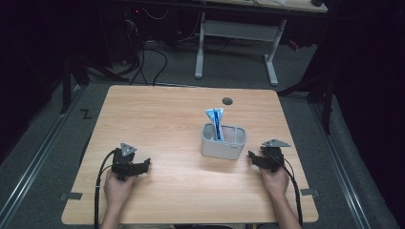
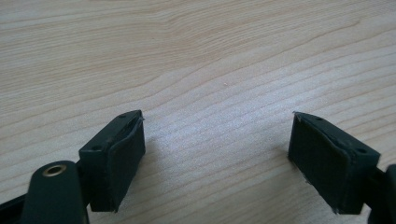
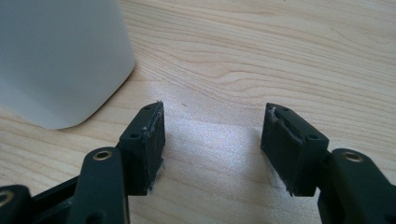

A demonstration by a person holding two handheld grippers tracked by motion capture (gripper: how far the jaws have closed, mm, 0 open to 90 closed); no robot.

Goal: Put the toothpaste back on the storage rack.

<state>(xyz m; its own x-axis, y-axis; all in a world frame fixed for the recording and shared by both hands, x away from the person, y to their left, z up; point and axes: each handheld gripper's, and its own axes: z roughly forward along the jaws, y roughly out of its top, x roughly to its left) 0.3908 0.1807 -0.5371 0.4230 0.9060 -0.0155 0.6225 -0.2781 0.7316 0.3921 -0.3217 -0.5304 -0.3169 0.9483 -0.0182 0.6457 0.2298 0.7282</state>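
Toothpaste tube (image 1: 215,123) upright in holder (image 1: 222,147) mid-table (image 1: 162,114); right gripper (image 1: 253,157) at three o'clock, left gripper (image 1: 146,164) at nine, fingers apart, empty.

Nothing written can be read on anything in these pictures.

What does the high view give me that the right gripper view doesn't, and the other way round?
High view alone: the whole white holder, the blue packet standing in its left compartment, and the left gripper open on the table. Right gripper view alone: the right gripper close up, jaws open with bare wood between them, nothing held. Both: the holder's white wall, the wooden tabletop, and the right gripper beside the holder.
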